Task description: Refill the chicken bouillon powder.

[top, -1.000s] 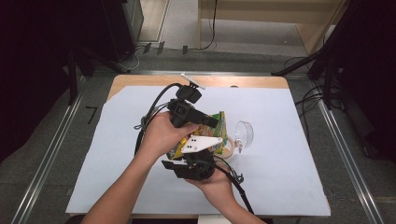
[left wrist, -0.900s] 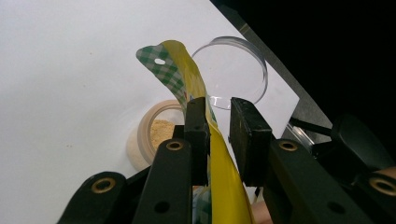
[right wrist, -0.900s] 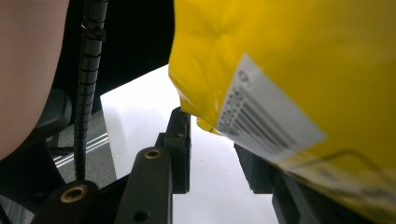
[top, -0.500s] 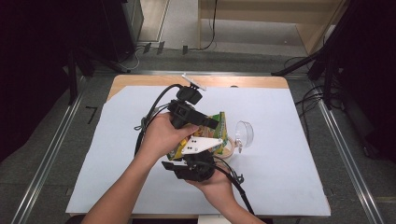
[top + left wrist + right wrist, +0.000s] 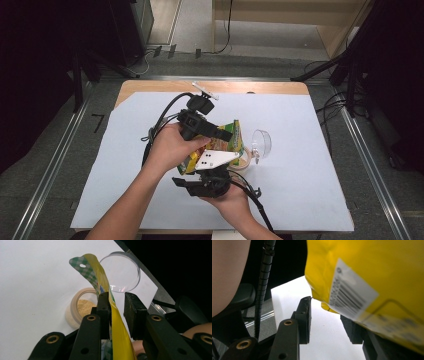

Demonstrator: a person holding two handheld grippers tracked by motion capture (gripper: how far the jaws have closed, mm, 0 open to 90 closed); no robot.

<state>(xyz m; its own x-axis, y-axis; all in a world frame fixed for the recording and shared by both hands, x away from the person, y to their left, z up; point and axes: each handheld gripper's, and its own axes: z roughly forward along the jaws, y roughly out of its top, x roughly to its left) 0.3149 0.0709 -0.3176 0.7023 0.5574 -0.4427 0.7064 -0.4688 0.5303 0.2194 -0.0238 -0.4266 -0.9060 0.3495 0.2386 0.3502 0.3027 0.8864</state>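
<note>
Both claws opening; pouch (image 5: 110, 315) between left claw (image 5: 116, 305) jaws.

Between your left gripper's (image 5: 116, 306) jaws stands the yellow pouch (image 5: 117, 325), against the left pad; beyond them, a powder-filled jar (image 5: 81, 306) and a clear lid (image 5: 122, 273).

Yellow pouch (image 5: 372, 277) — blurred (cut off at edges).

Yellow pouch (image 5: 117, 327), green-checked top, barcode label on one face: I see it tilted above the white table cover. Round container (image 5: 81, 306) of tan powder, open, stands just beyond it.
</note>
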